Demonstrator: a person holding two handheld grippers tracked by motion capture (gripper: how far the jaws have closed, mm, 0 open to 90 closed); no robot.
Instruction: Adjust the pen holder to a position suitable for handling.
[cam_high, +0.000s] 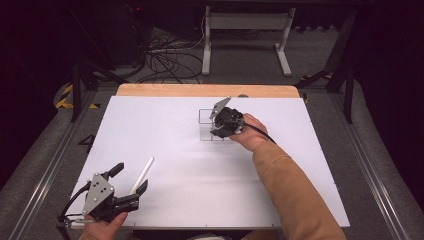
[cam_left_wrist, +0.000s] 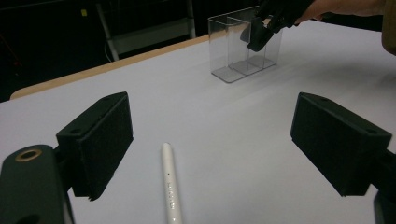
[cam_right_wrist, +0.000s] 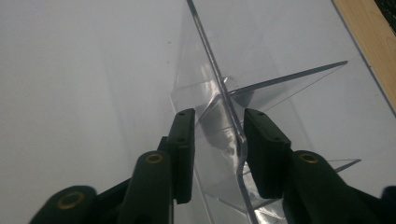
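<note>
**Right gripper straddled the clear organizer's wall; left gripper waited over the pen**

The right gripper (cam_high: 218, 131) was reached out toward the far edge of the white table (cam_high: 165, 120), carried by a hand (cam_high: 251, 133) whose tan sleeve (cam_high: 292, 192) ran diagonally up from the near right corner. The wrist was bent so that the gripper pointed down and leftward into the clear acrylic organizer (cam_high: 205, 123), which stood near the middle of the far edge, just short of the wooden strip (cam_high: 200, 90) there. In the right gripper view, its two black jaws stood on either side of one upright wall of the organizer (cam_right_wrist: 219, 88), one jaw outside the box and one inside a compartment. They were partly closed, with a narrow gap visible on each side of the wall, so the pads did not yet press on it.

The left gripper (cam_high: 131, 180) sat at the near left corner of the table, held low in a hand (cam_high: 102, 227) coming in over the near edge, pointing forward and slightly right. Its jaws were spread wide and gripped nothing. A white pen (cam_left_wrist: 170, 186) lay flat on the table between them, touching neither pad, its length running away toward the far edge.
</note>
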